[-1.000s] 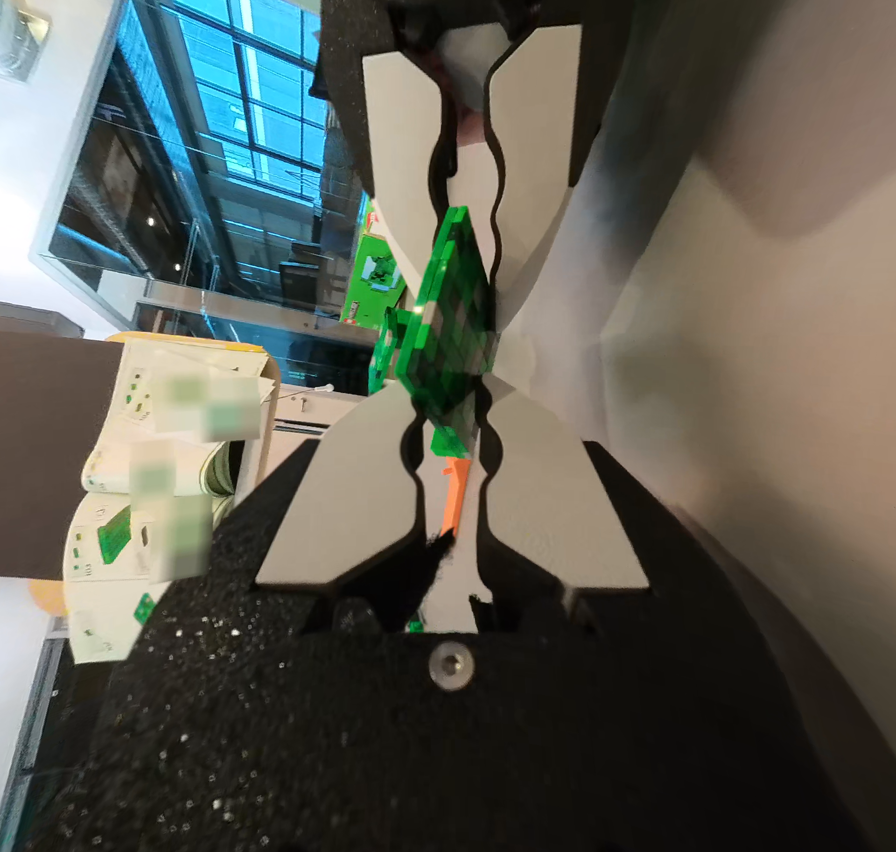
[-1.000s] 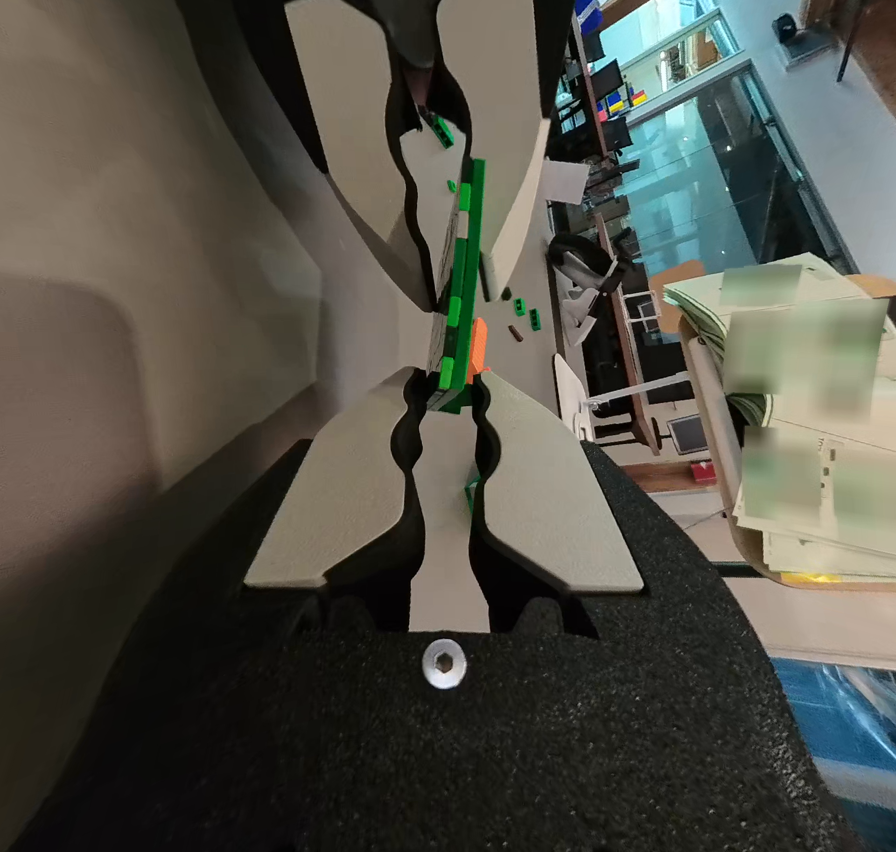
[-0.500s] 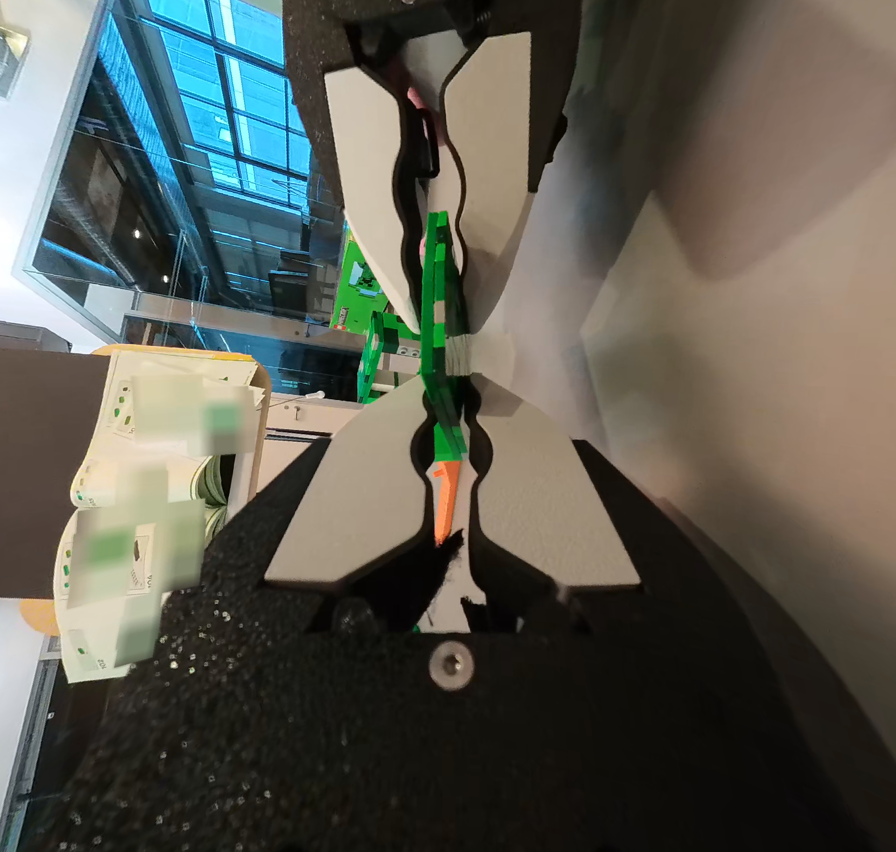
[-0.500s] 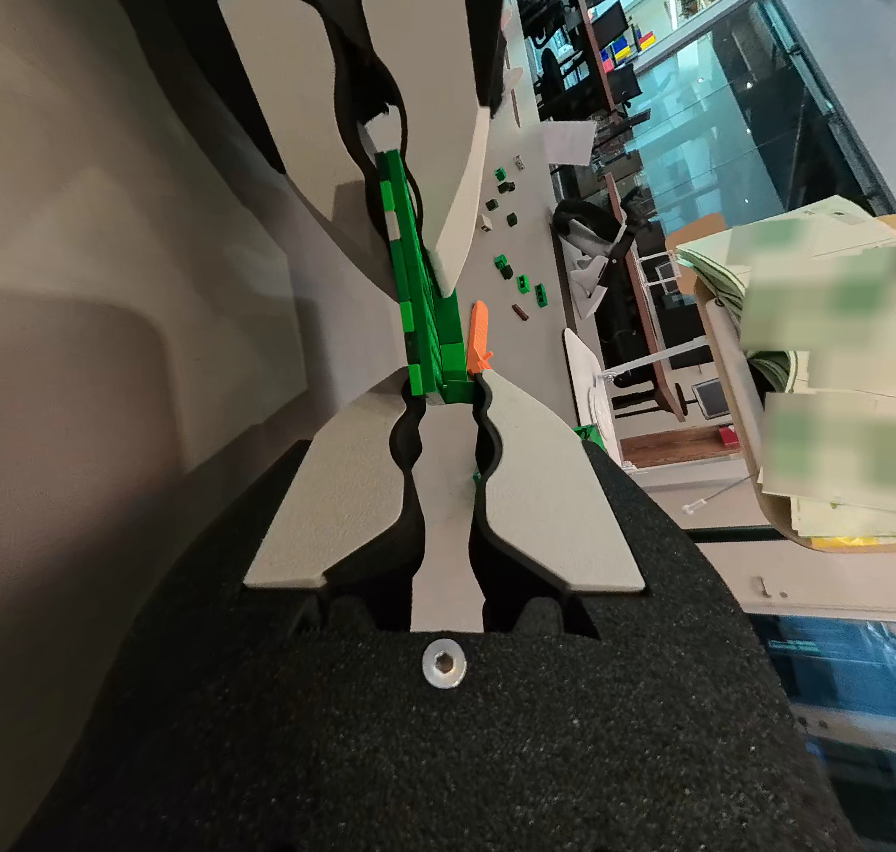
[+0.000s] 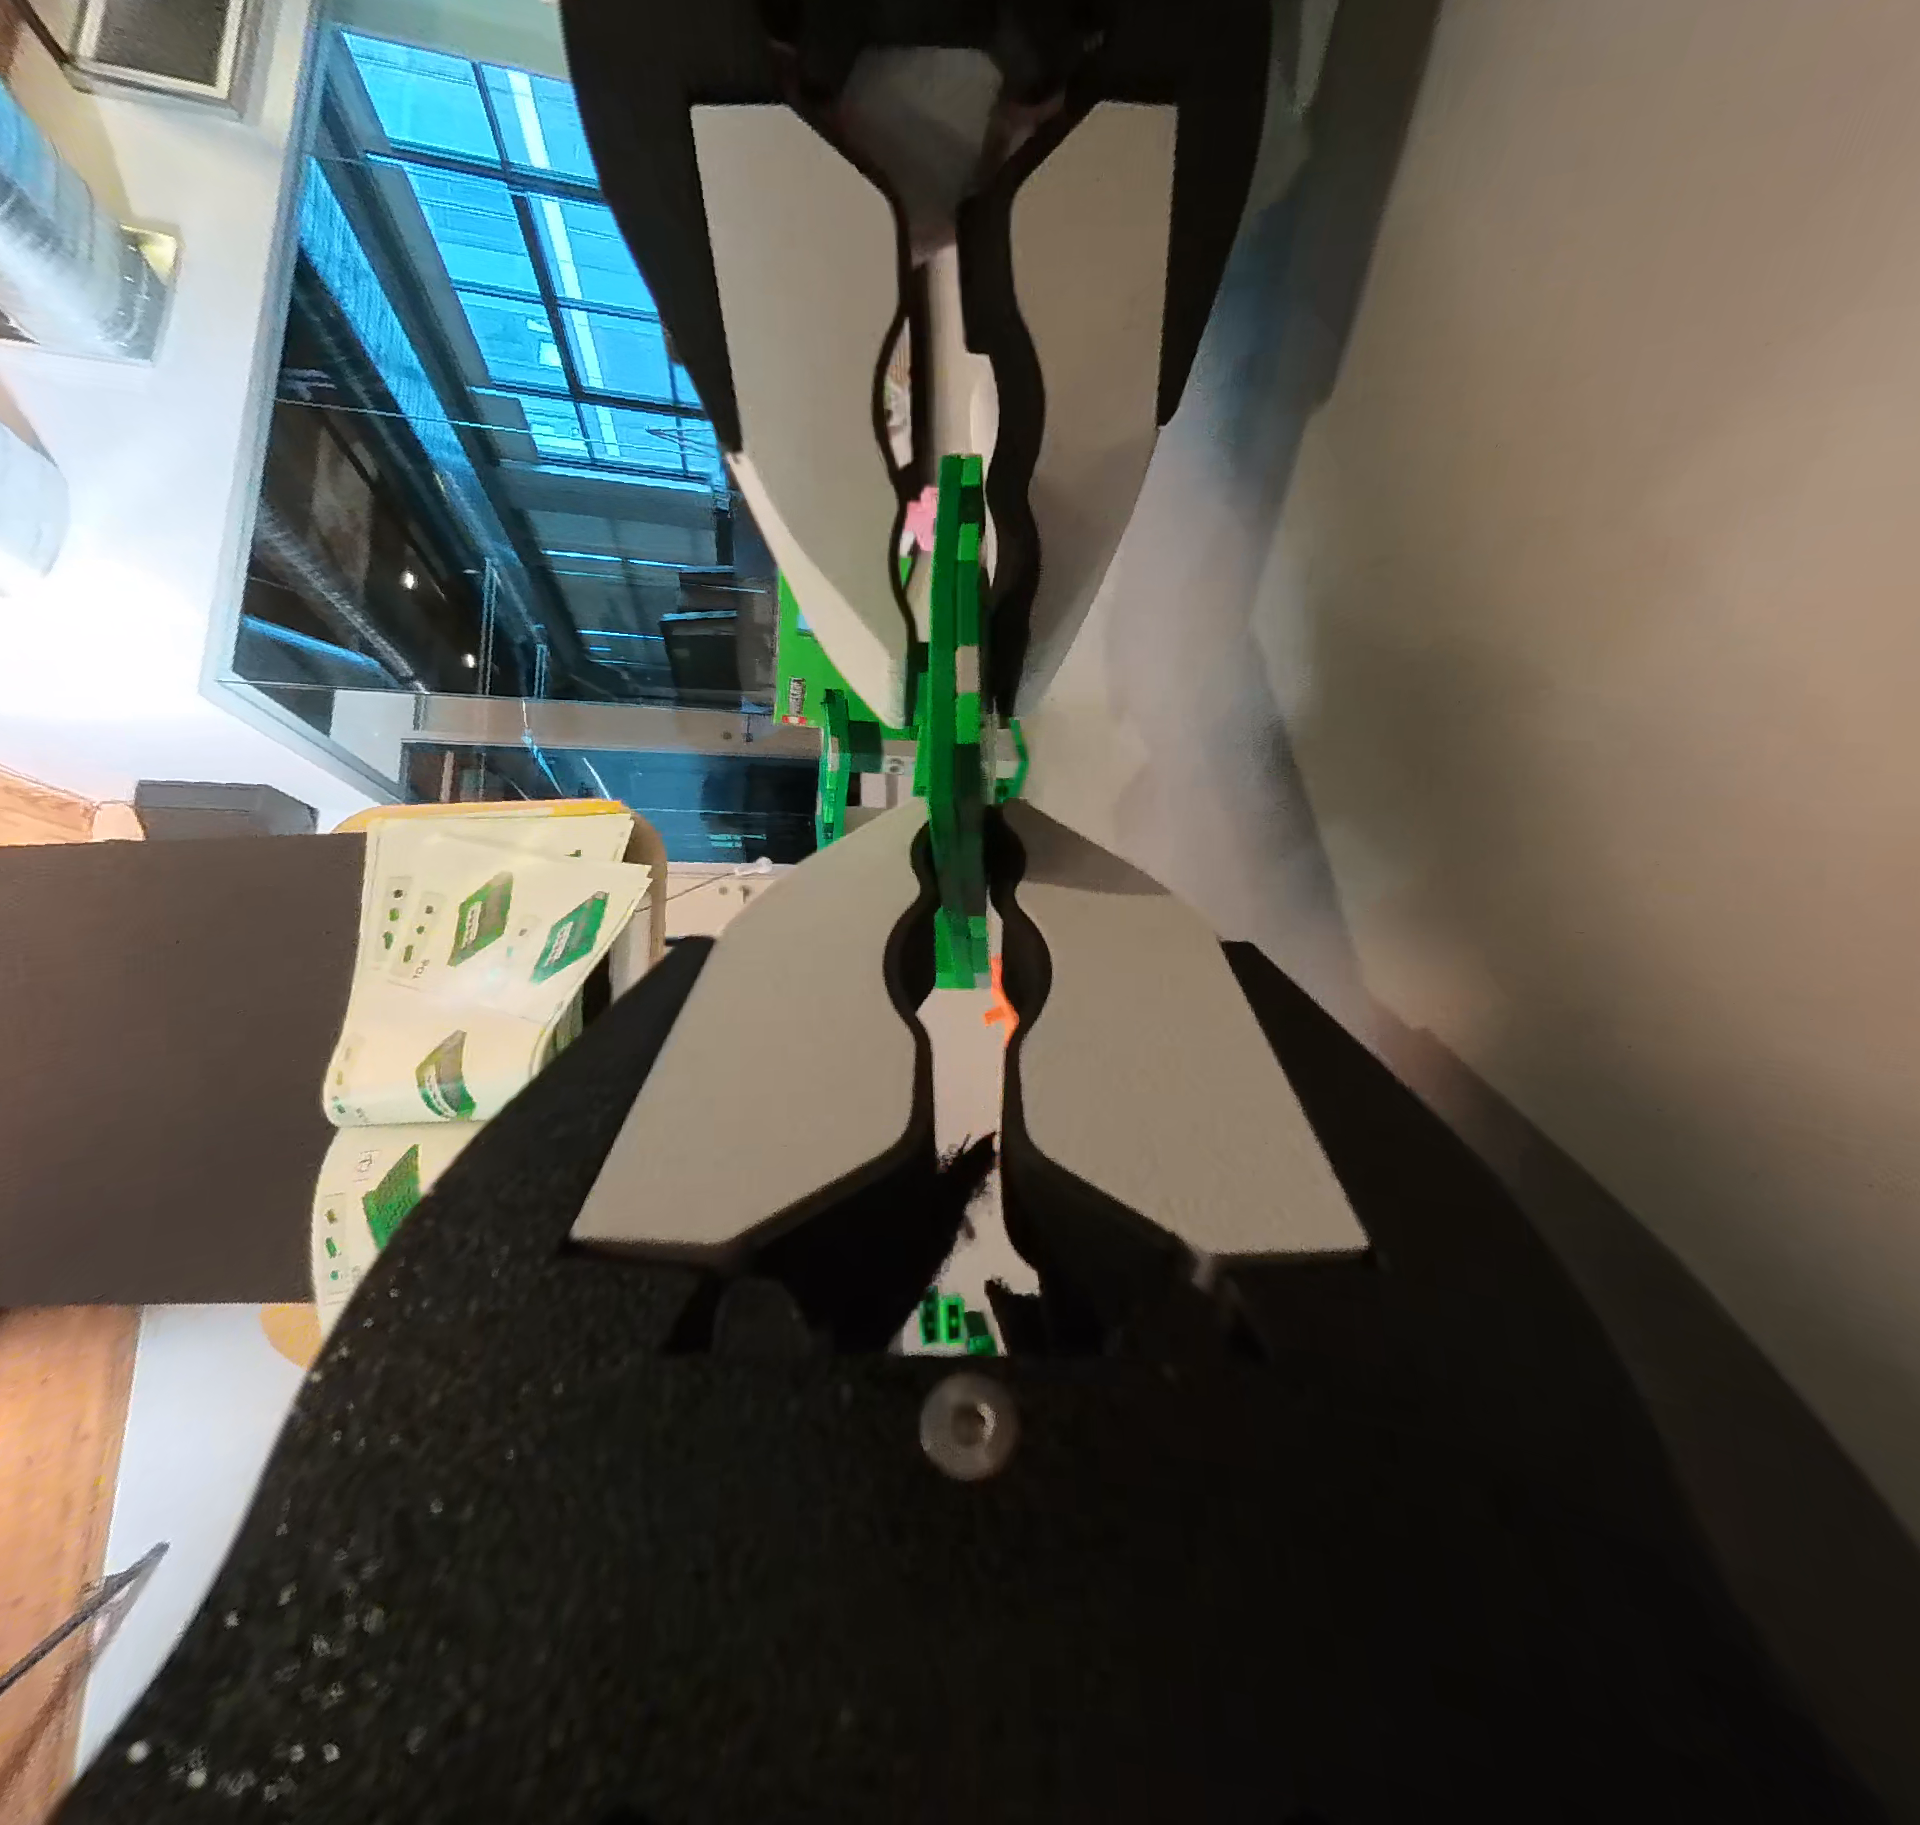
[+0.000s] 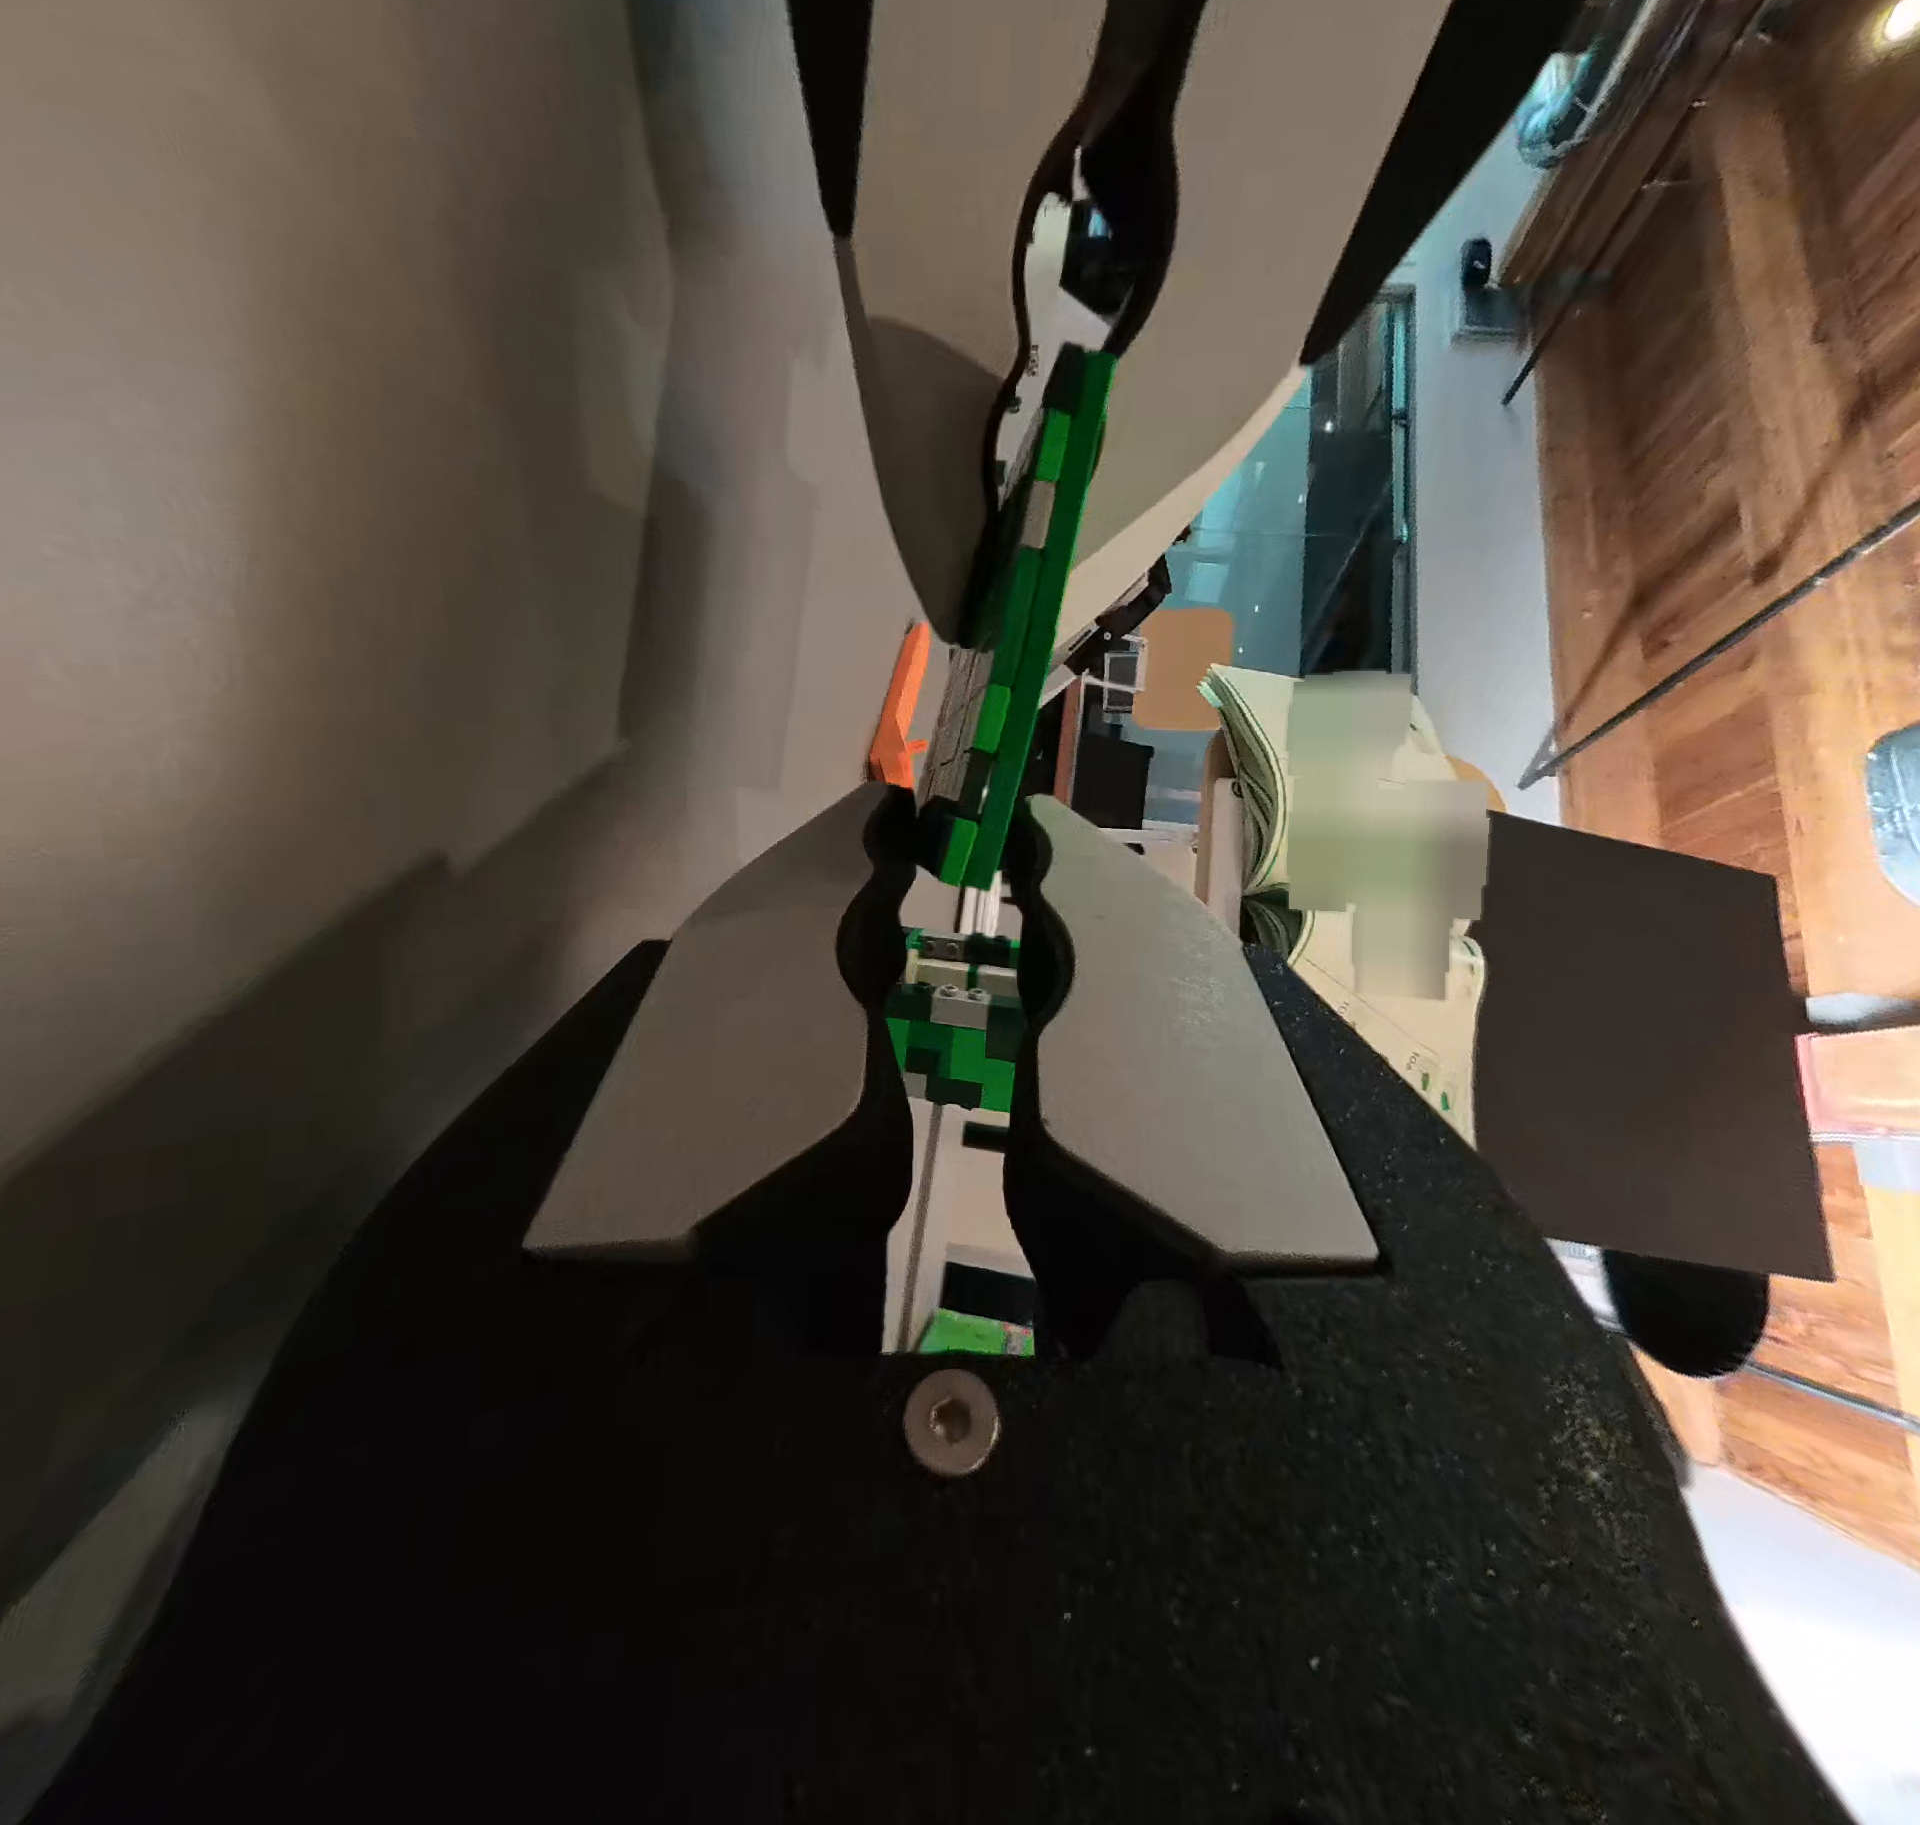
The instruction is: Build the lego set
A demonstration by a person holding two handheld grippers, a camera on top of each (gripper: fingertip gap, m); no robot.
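Note:
A flat green lego plate assembly (image 5: pixel 951 715) with light and dark green tiles is held edge-on between my two grippers, which meet tip to tip. My left gripper (image 5: pixel 961 840) is shut on its near end. My right gripper (image 5: pixel 961 700) comes in from the top of the left wrist view and is shut on the far end. In the right wrist view the plate (image 6: pixel 1039 580) slants between my right gripper (image 6: pixel 961 825) and the left gripper (image 6: pixel 1013 612). An orange brick separator (image 6: pixel 902 705) lies on the table behind it.
The pale table (image 5: pixel 1558 632) runs along one side of each view. An open instruction booklet (image 5: pixel 488 954) stands on a tan holder. A built green and grey block (image 6: pixel 951 1037) and small green bricks (image 5: pixel 951 1323) show between the fingers. A green structure (image 5: pixel 842 767) stands behind.
The plate has turned from showing its tiled face to edge-on in the left wrist view. Both grippers have swung together with it; the right wrist view now faces a wooden wall.

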